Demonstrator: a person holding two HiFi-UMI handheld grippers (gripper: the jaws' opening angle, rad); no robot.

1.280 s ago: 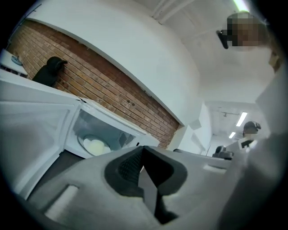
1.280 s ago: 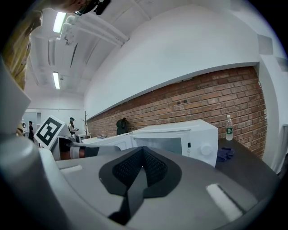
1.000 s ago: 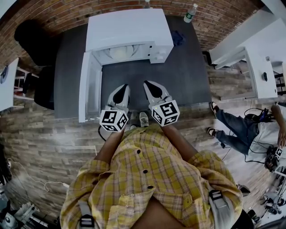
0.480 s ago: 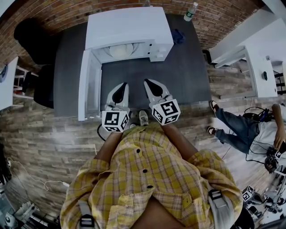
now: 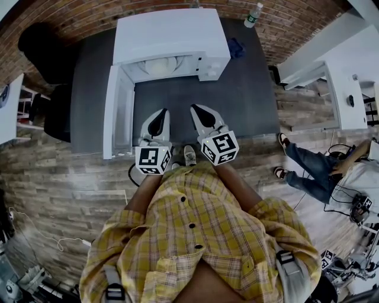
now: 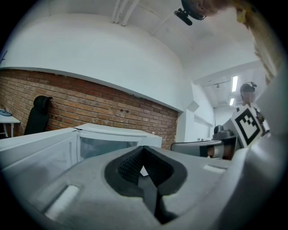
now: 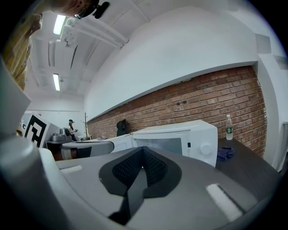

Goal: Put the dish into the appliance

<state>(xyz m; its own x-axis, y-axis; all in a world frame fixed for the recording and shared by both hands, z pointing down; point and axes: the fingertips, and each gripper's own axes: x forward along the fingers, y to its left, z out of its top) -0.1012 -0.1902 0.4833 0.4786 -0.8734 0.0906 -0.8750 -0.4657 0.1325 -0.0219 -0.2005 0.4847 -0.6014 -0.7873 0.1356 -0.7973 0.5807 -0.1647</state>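
The white microwave (image 5: 172, 35) stands at the back of a dark table (image 5: 237, 106), its door (image 5: 112, 112) swung open to the left. A pale round dish (image 5: 161, 68) lies inside the cavity. My left gripper (image 5: 160, 112) and right gripper (image 5: 195, 110) hover side by side over the table's front half, both shut and holding nothing. In the left gripper view the left gripper (image 6: 144, 150) points at the microwave (image 6: 112, 139). Beyond the right gripper (image 7: 143, 152) the right gripper view shows the microwave (image 7: 180, 134) with its knob.
A water bottle (image 5: 253, 16) and a blue cloth (image 5: 235, 50) sit at the table's back right. To the left is a black chair (image 5: 41, 53). A white desk (image 5: 337, 89) and a seated person (image 5: 314, 168) are at the right. Cables lie on the floor.
Both grippers hold nearly the same place. Only the person at the right edge has shifted.
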